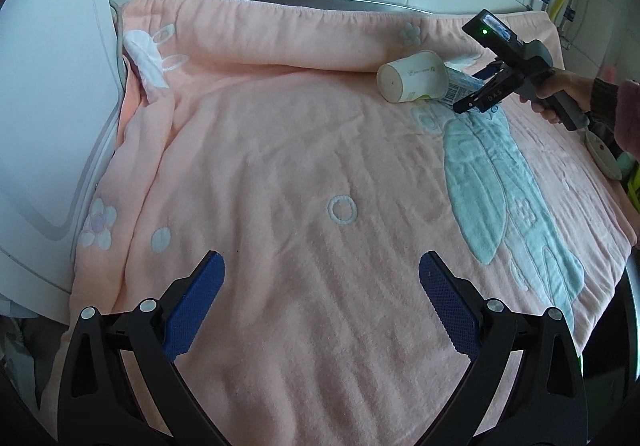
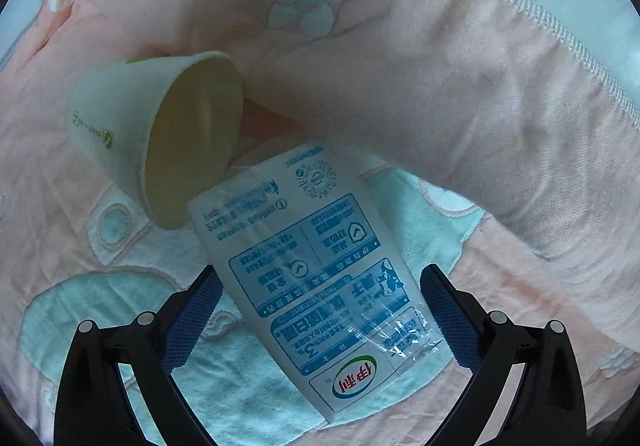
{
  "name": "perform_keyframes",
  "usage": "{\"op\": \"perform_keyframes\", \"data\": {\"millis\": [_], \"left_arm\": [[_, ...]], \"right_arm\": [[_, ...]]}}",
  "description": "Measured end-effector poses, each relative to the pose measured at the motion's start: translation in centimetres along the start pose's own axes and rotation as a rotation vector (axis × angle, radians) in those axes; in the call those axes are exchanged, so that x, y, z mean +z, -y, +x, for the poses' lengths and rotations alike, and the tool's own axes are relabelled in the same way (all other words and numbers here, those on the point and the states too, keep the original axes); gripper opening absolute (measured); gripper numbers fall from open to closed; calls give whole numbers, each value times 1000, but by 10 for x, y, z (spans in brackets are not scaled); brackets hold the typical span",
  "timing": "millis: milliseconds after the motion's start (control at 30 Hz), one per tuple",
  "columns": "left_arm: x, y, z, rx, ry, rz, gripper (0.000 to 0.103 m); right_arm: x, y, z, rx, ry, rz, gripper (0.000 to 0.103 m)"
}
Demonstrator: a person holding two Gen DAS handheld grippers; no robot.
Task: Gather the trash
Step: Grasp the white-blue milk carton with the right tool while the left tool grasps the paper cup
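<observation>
Pink blanket (image 2: pixel 460 85) fold borders cup (image 2: pixel 132 125), milk pouch (image 2: pixel 320 266).

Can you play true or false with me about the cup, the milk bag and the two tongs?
1. The paper cup stands upright. False: it lies on its side on the pink blanket.
2. The milk bag lies flat between the fingers of the right tongs. True.
3. The right tongs are squeezed shut on the bag. False: the fingers stand apart on either side of it.
4. The left tongs are open and hold nothing. True.
5. The cup is far from the milk bag. False: its open rim lies right at the bag's far corner.
</observation>
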State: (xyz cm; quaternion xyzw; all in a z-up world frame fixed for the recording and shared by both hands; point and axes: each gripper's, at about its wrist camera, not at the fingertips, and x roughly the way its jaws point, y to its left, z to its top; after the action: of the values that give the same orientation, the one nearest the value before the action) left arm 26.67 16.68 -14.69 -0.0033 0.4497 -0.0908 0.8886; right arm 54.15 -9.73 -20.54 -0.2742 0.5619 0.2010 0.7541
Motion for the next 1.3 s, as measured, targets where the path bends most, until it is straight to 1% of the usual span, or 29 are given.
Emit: {"op": "perform_keyframes", "data": {"millis": [33,100,167,267,333,433,500,533,600,667,700,733,867,900,933,1000,1067,1133,1200,1267,1300], "left_arm": [[1,1,1,2,0,3,96],[3,2,1,6,3,8,96],[8,4,1,1,9,7,96],[20,10,4,-19,27,14,96],[32,19,6,-24,45,43,96],[52,35,11,-22,76,101,96],[68,44,18,-35,95,140,96],[77,48,23,-42,100,153,96],[95,55,35,-61,104,187,96],[109,64,47,-59,111,222,96],[117,69,54,-70,107,245,96],[124,75,62,-69,106,268,96],[149,100,92,-60,107,355,96],[154,107,100,-62,104,381,96],[158,112,106,-61,100,398,96],[166,124,122,-49,85,433,96],[173,135,135,-34,79,465,96],[179,141,146,-41,70,492,95],[182,145,153,-37,67,516,95],[185,149,160,-51,52,547,95],[184,150,163,-43,48,565,95]], "right_arm": [[0,1,0,21,-3,4,95],[-3,1,-5,12,-15,0,83],[-8,5,-12,45,-16,16,74],[-13,5,-18,61,-18,42,68],[-16,5,-22,61,-17,60,67],[-32,2,-31,59,-10,93,66],[-44,-2,-40,49,0,123,66],[-54,-4,-45,58,3,143,66],[-69,-4,-56,52,26,161,66],[-85,-10,-66,61,35,178,65],[-92,-12,-71,57,38,181,65],[-96,-15,-77,48,36,184,65],[-128,-24,-98,61,52,208,64],[-136,-28,-101,75,55,214,64],[-146,-37,-102,69,54,217,64],[-150,-43,-104,84,49,221,64],[-153,-52,-107,76,47,221,64],[-152,-52,-101,99,46,233,63],[-157,-55,-99,108,44,241,63],[-162,-59,-99,113,41,247,63],[-163,-59,-98,119,39,250,63]]}}
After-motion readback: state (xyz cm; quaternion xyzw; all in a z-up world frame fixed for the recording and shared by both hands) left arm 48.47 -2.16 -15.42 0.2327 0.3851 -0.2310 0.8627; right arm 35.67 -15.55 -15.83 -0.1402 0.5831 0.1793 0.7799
